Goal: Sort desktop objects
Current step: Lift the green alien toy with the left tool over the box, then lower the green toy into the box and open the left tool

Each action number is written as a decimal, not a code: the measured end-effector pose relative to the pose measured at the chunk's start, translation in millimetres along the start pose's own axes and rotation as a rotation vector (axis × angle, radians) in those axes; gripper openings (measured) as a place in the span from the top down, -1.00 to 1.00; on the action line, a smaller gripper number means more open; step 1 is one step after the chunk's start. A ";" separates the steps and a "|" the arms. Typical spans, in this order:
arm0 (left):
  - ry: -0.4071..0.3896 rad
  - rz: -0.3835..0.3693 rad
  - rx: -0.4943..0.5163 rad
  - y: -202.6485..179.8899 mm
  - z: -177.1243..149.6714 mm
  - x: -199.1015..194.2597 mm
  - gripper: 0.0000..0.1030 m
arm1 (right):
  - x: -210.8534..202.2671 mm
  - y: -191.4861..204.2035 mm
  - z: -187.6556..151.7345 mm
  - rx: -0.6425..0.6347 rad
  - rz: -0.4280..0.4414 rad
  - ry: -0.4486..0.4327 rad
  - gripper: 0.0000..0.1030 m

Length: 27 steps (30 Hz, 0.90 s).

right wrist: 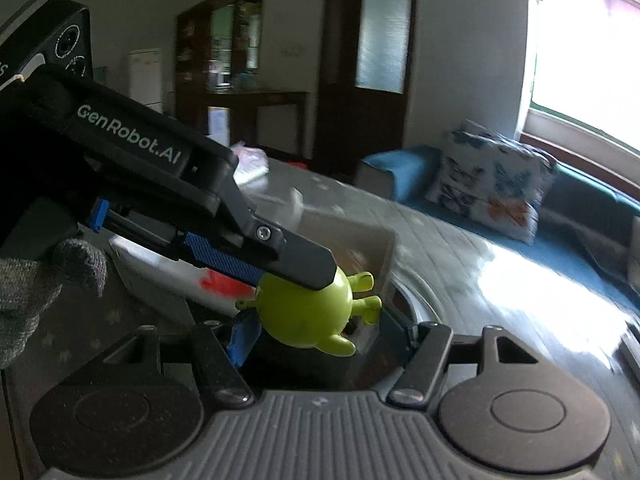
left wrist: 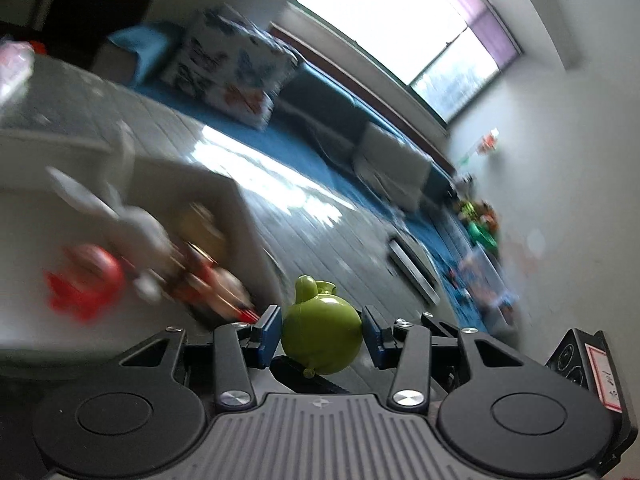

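Note:
A round green toy (left wrist: 322, 334) with small stubby legs sits between the blue pads of my left gripper (left wrist: 323, 330), which is shut on it. In the right wrist view the same green toy (right wrist: 308, 312) hangs beside a white box (right wrist: 362, 236), with the left gripper's upper finger (right wrist: 296, 254) across its top. My right gripper (right wrist: 320, 334) is open just below and around the toy, its blue left pad (right wrist: 242, 338) close to it. The white box (left wrist: 224, 200) holds a red toy (left wrist: 88, 284) and a white long-eared toy (left wrist: 132, 220), both blurred.
A gloved hand (right wrist: 32, 288) holds the left gripper. The grey patterned table (right wrist: 440, 240) runs to a blue sofa (right wrist: 580, 248) with a butterfly cushion (right wrist: 488, 184). A pinkish plastic bag (right wrist: 250, 164) lies behind the box. Toys are piled by the wall (left wrist: 480, 224).

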<state>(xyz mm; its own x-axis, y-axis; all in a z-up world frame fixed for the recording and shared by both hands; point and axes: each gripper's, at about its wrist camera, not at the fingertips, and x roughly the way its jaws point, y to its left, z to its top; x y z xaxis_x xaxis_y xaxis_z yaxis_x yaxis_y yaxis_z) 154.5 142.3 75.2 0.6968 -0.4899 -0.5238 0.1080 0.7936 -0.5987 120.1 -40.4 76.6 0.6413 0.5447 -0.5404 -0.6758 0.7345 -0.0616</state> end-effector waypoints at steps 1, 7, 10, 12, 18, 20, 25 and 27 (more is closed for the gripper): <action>-0.011 0.011 -0.009 7.9 6.0 -4.6 0.09 | 10.7 6.0 8.4 -0.009 0.016 0.000 -0.29; -0.039 0.061 -0.092 57.5 28.7 -17.8 0.09 | 63.9 30.5 36.2 -0.045 0.091 0.032 -0.29; -0.039 0.065 -0.133 77.7 29.9 -19.0 0.09 | 81.8 40.3 40.2 -0.067 0.112 0.056 -0.29; -0.031 0.064 -0.152 87.4 30.4 -16.8 0.09 | 91.1 42.6 38.2 -0.077 0.121 0.075 -0.29; -0.010 0.038 -0.203 107.0 27.8 -5.7 0.08 | 106.5 44.3 32.1 -0.077 0.126 0.109 -0.30; -0.012 0.032 -0.215 111.7 27.5 -6.5 0.08 | 108.7 44.9 33.0 -0.076 0.127 0.114 -0.30; -0.012 0.046 -0.240 119.5 23.4 -4.7 0.09 | 107.2 52.0 32.7 -0.096 0.137 0.113 -0.31; -0.014 0.041 -0.251 121.1 20.8 -4.3 0.09 | 106.4 54.7 32.5 -0.103 0.141 0.113 -0.31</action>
<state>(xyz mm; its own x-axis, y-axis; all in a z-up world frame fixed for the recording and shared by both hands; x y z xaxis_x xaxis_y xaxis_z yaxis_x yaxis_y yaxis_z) 179.3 248.0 17.5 0.7073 -0.4526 -0.5431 -0.0990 0.6973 -0.7100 163.2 70.9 43.0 0.4967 0.5863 -0.6400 -0.7933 0.6058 -0.0608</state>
